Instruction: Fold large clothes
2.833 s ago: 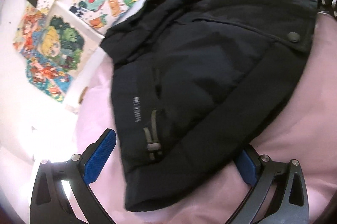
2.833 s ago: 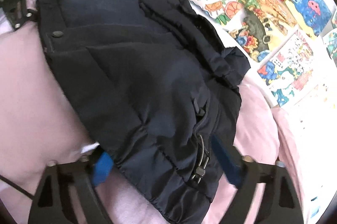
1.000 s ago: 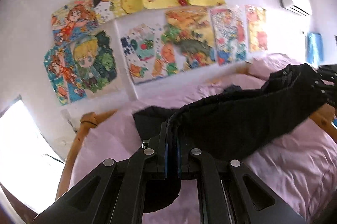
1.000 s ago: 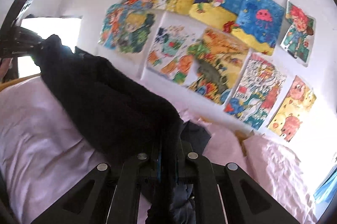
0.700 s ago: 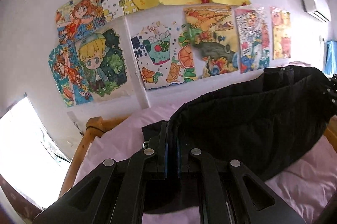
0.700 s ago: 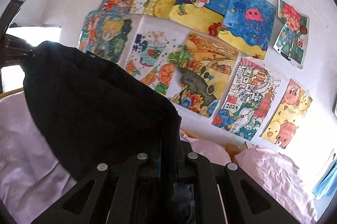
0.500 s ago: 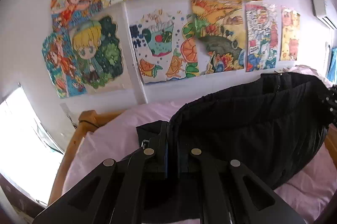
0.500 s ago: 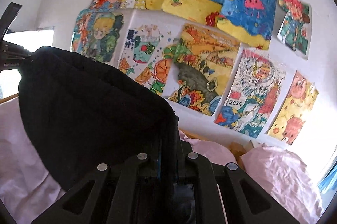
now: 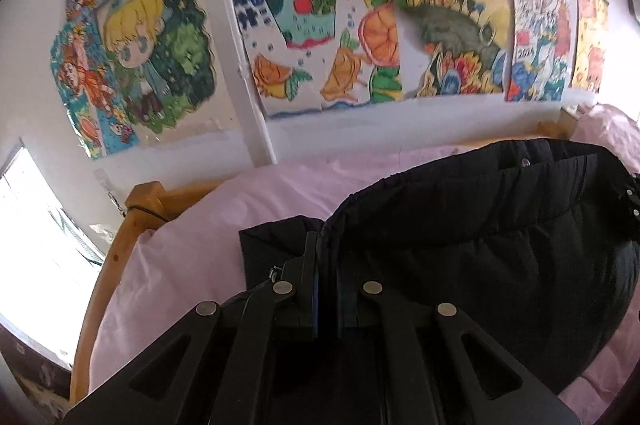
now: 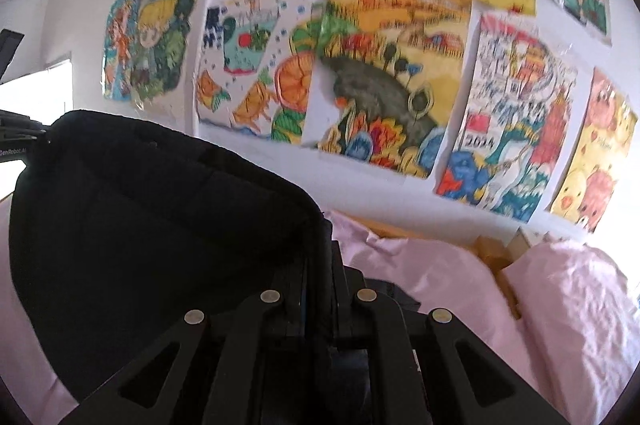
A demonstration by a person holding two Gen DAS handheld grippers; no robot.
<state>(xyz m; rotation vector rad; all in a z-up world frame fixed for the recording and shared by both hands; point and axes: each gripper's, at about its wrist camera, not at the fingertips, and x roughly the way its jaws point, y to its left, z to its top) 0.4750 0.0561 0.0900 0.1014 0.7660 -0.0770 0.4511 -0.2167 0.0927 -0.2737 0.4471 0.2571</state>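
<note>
Clamping a black hem between its closed jaws, the left gripper (image 9: 326,257) is holding one end of the black padded jacket (image 9: 480,257) above the pink bedsheet (image 9: 192,265). Left of it, a wooden bed frame (image 9: 132,221) is curving along the mattress edge. The jacket is sagging in a broad curve from this grip toward the right side of the left wrist view, where its far end is lifted. Across the white wall behind, colourful drawings (image 9: 296,37) are hanging in rows. In the right wrist view, the right gripper (image 10: 318,265) is likewise pinching the jacket's other end, its jaws pressed together on the fabric, with a pink pillow (image 10: 568,305) lying to its right.
</note>
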